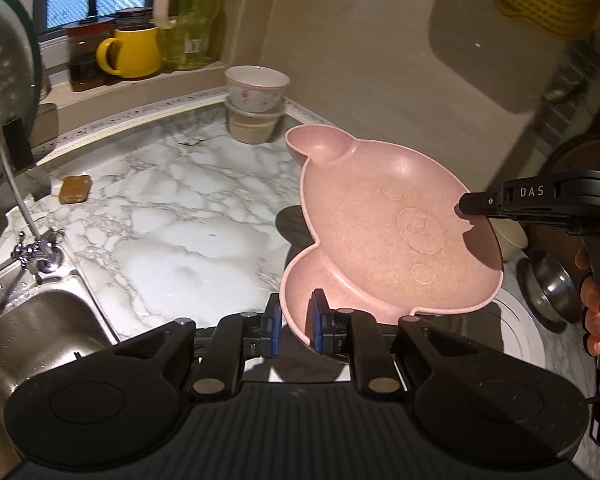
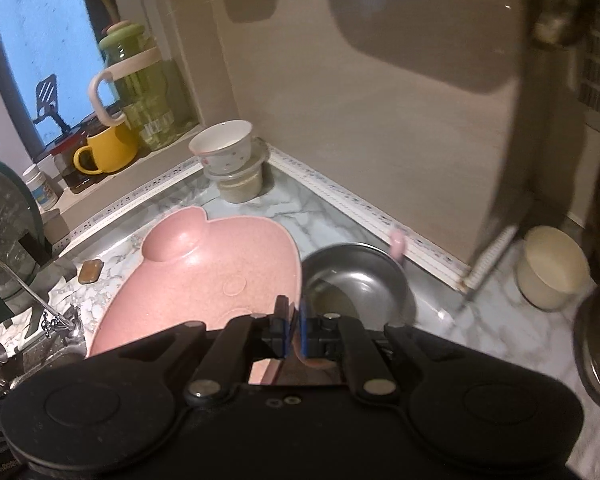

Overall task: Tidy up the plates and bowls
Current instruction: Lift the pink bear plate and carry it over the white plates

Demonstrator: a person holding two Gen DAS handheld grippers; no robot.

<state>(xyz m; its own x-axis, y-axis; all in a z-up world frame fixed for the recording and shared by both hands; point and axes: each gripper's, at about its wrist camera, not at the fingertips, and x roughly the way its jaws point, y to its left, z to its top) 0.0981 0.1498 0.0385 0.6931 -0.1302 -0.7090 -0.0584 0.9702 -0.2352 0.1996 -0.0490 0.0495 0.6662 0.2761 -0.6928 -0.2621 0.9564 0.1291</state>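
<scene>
One pink pig-face plastic plate (image 1: 392,224) with two ear-shaped lobes hangs above the grey-veined marble counter (image 1: 172,216), held by both grippers. The left gripper (image 1: 296,324) has its fingers drawn narrow on the rim of the near ear lobe. The right gripper (image 2: 294,330) is pinched on the plate's right edge. Behind it on the counter sits one round steel bowl (image 2: 360,280). In the far corner one white flowered ceramic bowl (image 1: 256,86) is stacked on one lidded translucent tub (image 1: 254,126). One cream cup (image 2: 554,272) stands at the far right. One yellow mug (image 1: 130,54) rests on the window ledge. One steel sink (image 1: 32,320) lies at the near left.
</scene>
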